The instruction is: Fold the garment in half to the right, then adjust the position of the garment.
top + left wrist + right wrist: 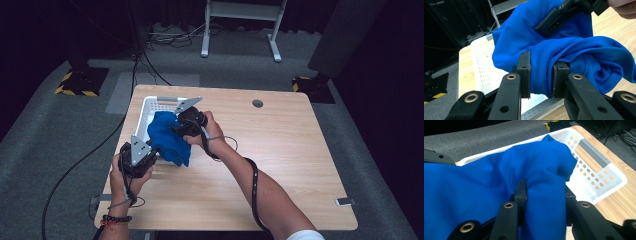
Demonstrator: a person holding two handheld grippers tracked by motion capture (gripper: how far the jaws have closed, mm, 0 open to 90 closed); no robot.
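Wooden table [280,165], blue cloth [167,137] between both tools

Overhead forward-down view; two close tool views, perhaps opposed, sharing blue cloth [564,47].

Wood table [280,165] on grey carpet [45,135]; dark surrounds. White frame legs [240,30] at rear, w/ cables [170,35].

No words, labels, brand names or numbers can be read on anything here. The only sign-like marks are yellow-and-black warning stripes on the stand feet [76,84] resting on the floor beyond the table.
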